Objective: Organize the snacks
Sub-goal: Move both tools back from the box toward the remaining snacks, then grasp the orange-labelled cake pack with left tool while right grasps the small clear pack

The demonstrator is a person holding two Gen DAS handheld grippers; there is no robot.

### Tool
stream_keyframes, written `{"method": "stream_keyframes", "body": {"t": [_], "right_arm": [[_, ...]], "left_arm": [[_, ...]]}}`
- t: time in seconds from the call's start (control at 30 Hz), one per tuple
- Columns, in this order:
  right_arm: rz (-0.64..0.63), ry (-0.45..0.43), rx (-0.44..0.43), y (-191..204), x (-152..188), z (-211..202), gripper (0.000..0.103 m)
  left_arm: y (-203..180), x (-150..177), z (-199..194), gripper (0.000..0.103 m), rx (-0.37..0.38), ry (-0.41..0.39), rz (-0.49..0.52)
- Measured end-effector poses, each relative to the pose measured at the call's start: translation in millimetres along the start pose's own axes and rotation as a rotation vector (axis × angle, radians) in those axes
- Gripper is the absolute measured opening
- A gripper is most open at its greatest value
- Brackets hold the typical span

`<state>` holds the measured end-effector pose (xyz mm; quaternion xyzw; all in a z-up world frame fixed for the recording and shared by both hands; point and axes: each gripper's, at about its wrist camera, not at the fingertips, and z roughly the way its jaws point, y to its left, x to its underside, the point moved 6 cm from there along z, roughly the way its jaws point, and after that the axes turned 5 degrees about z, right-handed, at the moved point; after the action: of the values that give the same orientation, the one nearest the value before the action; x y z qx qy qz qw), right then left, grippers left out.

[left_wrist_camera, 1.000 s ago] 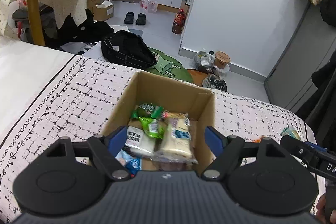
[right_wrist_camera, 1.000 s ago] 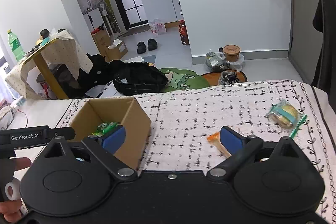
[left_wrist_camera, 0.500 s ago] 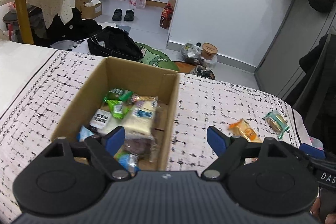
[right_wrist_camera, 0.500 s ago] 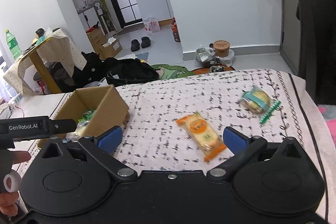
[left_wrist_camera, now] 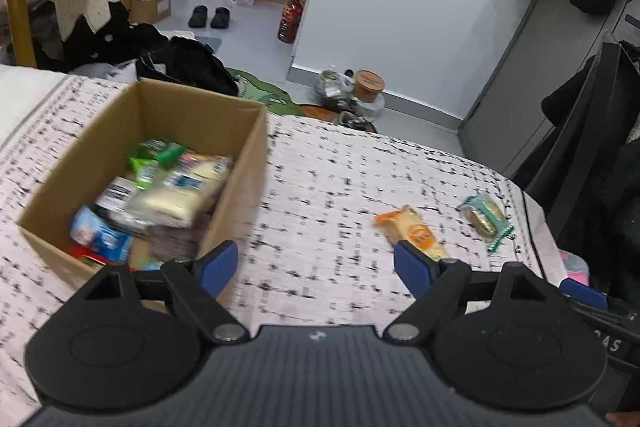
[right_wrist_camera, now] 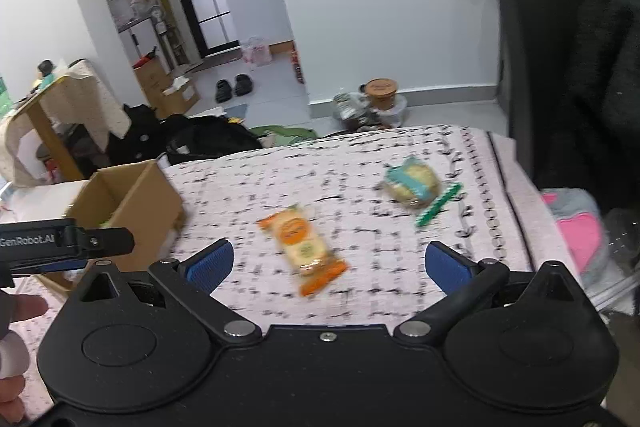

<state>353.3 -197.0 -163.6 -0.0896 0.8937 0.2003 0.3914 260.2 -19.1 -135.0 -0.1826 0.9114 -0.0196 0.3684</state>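
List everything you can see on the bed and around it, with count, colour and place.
brown cardboard box: one, on the bedspread's left side, holding a mix of snack packets
orange-wrapped snack packet: one, on the bedspread ahead of the right hand-held gripper
teal-and-green-wrapped snack: one, near the bedspread's right edge
black-patterned pale bedspread: one, under everything
black slippers: one pair, on the floor
left hand-held gripper: blue pads, open, empty
right hand-held gripper: blue pads, open, empty

box (left_wrist_camera: 244, 163) left on bed (left_wrist_camera: 328, 187) | wrapped bar (right_wrist_camera: 302, 247) right | round snack (right_wrist_camera: 412, 183) probably farthest right
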Motion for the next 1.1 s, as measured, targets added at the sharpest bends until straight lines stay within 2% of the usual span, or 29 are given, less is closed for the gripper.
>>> {"method": "stream_keyframes", "body": {"t": [0.27, 0.47, 0.67, 0.83, 1.1], "right_arm": [[-0.032, -0.045, 0.040, -26.6, 0.0, 6.6, 0.103], [-0.105, -0.091, 0.051, -33.0, -2.6, 17.4, 0.102], [-0.137, -0.082, 0.059, -38.6, -1.4, 28.5, 0.094], [-0.176, -0.065, 0.077, -40.1, 0.4, 39.0, 0.093], [-0.168, -0.033, 0.105, -53.4, -0.2, 59.7, 0.091]], "left_arm": [[-25.9, 6.8, 27.1, 0.084, 0.040, 0.030, -0.045], [-48.6, 10.1, 52.7, 0.082, 0.068, 0.053, -0.070], [-63.7, 10.8, 76.9, 0.081, 0.074, 0.077, -0.089], [-71.7, 12.1, 92.7, 0.080, 0.068, 0.077, -0.084], [-83.4, 14.3, 128.4, 0.076, 0.051, 0.116, -0.102]]}}
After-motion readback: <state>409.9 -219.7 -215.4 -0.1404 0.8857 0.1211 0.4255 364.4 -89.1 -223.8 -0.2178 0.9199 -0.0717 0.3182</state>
